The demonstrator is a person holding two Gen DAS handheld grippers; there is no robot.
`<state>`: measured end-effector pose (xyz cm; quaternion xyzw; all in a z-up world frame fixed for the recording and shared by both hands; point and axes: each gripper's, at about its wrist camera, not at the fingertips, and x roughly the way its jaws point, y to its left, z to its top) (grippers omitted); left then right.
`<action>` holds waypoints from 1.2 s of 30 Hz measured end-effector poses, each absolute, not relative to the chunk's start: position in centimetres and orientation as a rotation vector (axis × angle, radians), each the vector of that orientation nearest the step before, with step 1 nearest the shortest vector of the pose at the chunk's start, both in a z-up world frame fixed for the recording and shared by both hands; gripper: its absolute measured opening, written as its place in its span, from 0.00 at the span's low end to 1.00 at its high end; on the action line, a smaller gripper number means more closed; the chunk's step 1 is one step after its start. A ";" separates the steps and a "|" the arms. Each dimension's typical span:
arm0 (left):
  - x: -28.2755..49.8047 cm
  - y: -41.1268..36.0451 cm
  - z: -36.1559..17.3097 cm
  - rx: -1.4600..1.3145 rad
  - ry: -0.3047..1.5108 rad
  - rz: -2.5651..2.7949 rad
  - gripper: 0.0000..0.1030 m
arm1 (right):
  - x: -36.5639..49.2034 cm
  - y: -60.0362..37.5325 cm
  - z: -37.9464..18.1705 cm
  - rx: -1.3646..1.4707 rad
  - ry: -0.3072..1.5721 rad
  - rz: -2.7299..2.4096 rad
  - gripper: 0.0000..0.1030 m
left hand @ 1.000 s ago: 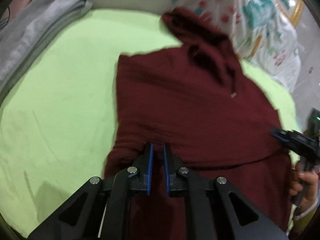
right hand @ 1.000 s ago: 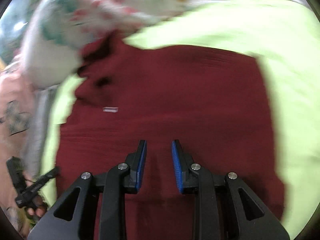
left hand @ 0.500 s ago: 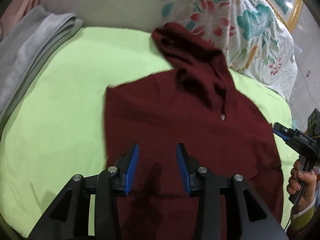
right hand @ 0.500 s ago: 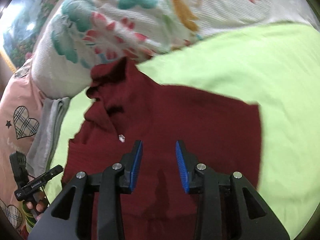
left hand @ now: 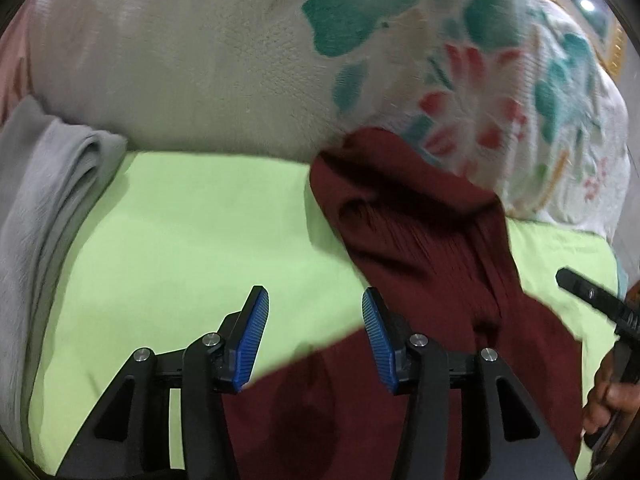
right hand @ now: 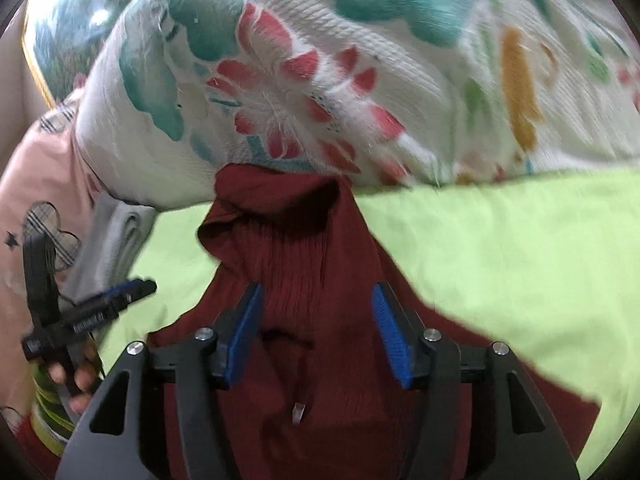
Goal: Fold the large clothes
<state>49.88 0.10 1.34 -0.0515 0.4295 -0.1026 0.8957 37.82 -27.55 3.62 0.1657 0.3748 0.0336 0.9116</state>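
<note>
A maroon hoodie (left hand: 420, 240) lies flat on the lime-green sheet (left hand: 192, 232), its hood (right hand: 280, 216) pushed up against the floral blanket. My left gripper (left hand: 316, 308) hovers over the hoodie's left shoulder edge, its jaws opening with nothing between the blue pads. My right gripper (right hand: 318, 304) hangs above the hood's neck, its jaws also opening and holding nothing. A white drawstring tip (right hand: 298, 412) shows below it. Each view catches the other gripper at its edge: the right gripper (left hand: 592, 296) and the left gripper (right hand: 100, 304), each in a hand.
A thick floral blanket (right hand: 340, 80) rises behind the hood. Folded grey cloth (left hand: 44, 200) lies along the left of the sheet. Pink fabric with heart prints (right hand: 36, 208) sits beyond it. Bare green sheet (right hand: 500, 248) spreads to the hoodie's right.
Both grippers have travelled up the hoodie from its lower body to the hood end and risen. Both jaws have widened from nearly shut; the cloth stays lying flat.
</note>
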 end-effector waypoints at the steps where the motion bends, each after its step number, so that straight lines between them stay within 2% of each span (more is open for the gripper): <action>1: 51.3 0.2 1.2 -0.130 0.898 -0.230 0.48 | 38.9 -27.4 3.6 0.318 0.776 0.066 0.56; 8: 59.8 -0.5 -0.8 -0.122 0.943 -0.248 0.51 | 46.3 -26.0 2.2 0.031 0.804 0.009 0.61; 13: 63.3 -1.5 -2.2 -0.103 0.961 -0.271 0.51 | 49.4 -25.0 1.6 -0.083 0.776 0.012 0.59; 14: 63.7 -1.8 -2.4 -0.091 0.955 -0.274 0.47 | 49.6 -25.1 1.7 -0.076 0.763 0.015 0.40; 15: 63.9 -2.0 -2.4 -0.082 0.948 -0.275 0.42 | 49.9 -25.3 1.8 -0.053 0.768 0.029 0.09; 16: 63.9 -2.3 -2.3 -0.077 0.938 -0.291 0.16 | 50.1 -25.8 1.9 0.000 0.781 0.044 0.04; 17: 63.9 -2.5 -2.2 -0.079 0.937 -0.322 0.05 | 50.0 -26.2 2.1 0.036 0.772 0.045 0.04; 23: 60.0 -3.2 1.2 -0.067 0.819 -0.376 0.03 | 46.4 -29.1 4.4 0.184 0.704 0.047 0.04; 28: 52.3 -3.6 5.1 -0.067 0.710 -0.437 0.03 | 39.6 -30.1 7.0 0.209 0.657 0.045 0.04; 36: 39.5 -6.3 4.1 -0.008 0.702 -0.518 0.03 | 28.5 -30.6 6.9 0.278 0.695 0.051 0.04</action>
